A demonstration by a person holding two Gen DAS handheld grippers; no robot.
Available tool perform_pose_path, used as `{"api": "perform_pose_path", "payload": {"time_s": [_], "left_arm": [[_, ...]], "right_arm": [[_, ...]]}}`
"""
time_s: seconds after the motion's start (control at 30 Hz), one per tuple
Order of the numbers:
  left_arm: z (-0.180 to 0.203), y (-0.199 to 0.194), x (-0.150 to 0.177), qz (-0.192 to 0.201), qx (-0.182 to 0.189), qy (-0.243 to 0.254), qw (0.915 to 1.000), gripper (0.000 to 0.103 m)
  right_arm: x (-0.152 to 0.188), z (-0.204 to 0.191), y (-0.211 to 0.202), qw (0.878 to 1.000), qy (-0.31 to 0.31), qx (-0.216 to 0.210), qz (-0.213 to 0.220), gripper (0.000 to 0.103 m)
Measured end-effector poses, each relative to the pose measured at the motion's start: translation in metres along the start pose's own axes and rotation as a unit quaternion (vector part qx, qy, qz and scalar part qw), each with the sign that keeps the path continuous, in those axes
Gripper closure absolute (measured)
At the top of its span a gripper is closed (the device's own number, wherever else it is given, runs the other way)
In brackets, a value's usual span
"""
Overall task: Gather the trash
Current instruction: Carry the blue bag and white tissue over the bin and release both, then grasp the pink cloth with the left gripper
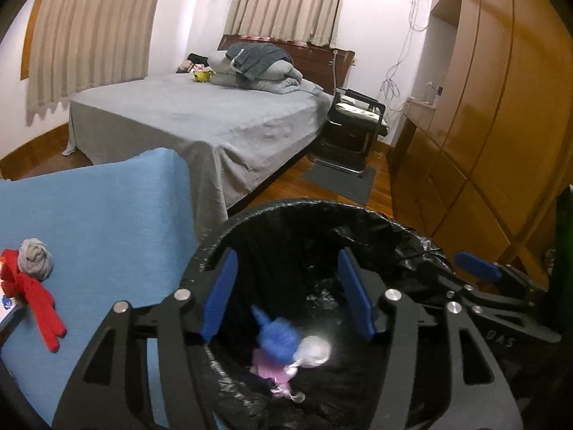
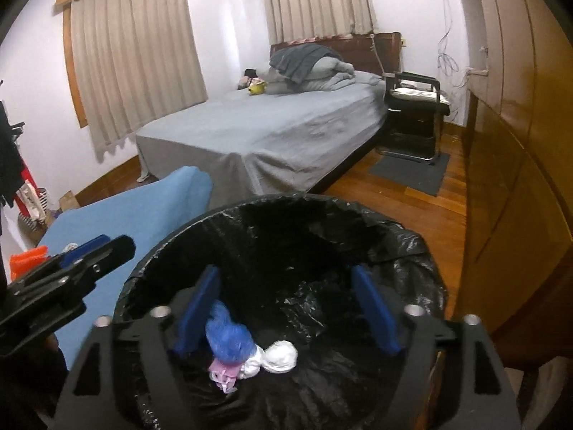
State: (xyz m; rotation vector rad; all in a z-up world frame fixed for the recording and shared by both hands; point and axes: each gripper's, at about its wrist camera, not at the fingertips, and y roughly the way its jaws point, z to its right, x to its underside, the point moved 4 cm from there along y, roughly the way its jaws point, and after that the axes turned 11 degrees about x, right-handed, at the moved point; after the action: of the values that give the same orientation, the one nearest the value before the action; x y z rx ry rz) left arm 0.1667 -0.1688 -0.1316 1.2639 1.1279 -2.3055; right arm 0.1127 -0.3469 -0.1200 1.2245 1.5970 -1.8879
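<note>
A bin lined with a black bag [image 1: 376, 222] [image 2: 394, 236] stands in front of both grippers. In it lie a blue crumpled wad [image 1: 281, 338] [image 2: 229, 338], a white wad [image 1: 313, 351] [image 2: 281, 356] and a pink piece [image 1: 270, 367] [image 2: 224, 371]. My left gripper [image 1: 288, 294] is open and empty over the bin mouth. My right gripper [image 2: 286, 308] is open and empty over the bin too. Each gripper shows at the edge of the other's view: the right one [image 1: 476, 265], the left one [image 2: 86, 251].
A blue-covered surface [image 1: 100, 222] [image 2: 136, 211] lies left of the bin, with a red cloth item [image 1: 39, 297] and a grey ball of cloth [image 1: 35, 259] on it. A grey bed [image 1: 200, 114], a black chair [image 1: 354, 118] and wooden wardrobes [image 1: 501, 107] lie beyond.
</note>
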Motion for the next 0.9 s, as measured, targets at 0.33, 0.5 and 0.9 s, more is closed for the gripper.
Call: {"api": "perform_pose_path", "payload": {"time_s": [0.33,0.5,0.9], "left_arm": [[-0.054,-0.056,0.008,0.023,-0.085,-0.02,0.996,0.03],[-0.085,-0.091,0.019,0.028,-0.138,-0.034,0.9895,0.029],[-0.156,-0.171,0.05,0.034,-0.248,-0.077,0.9652,0.029]], "right_arm": [[0.007,-0.056,-0.01,0.998,-0.033,-0.047,0.004,0.006],[0.017,-0.106,-0.017,0.994,-0.06,-0.092,-0.004,0.006],[0.038,-0.196,-0.032,0.979,-0.117,-0.167,-0.004,0.006]]}}
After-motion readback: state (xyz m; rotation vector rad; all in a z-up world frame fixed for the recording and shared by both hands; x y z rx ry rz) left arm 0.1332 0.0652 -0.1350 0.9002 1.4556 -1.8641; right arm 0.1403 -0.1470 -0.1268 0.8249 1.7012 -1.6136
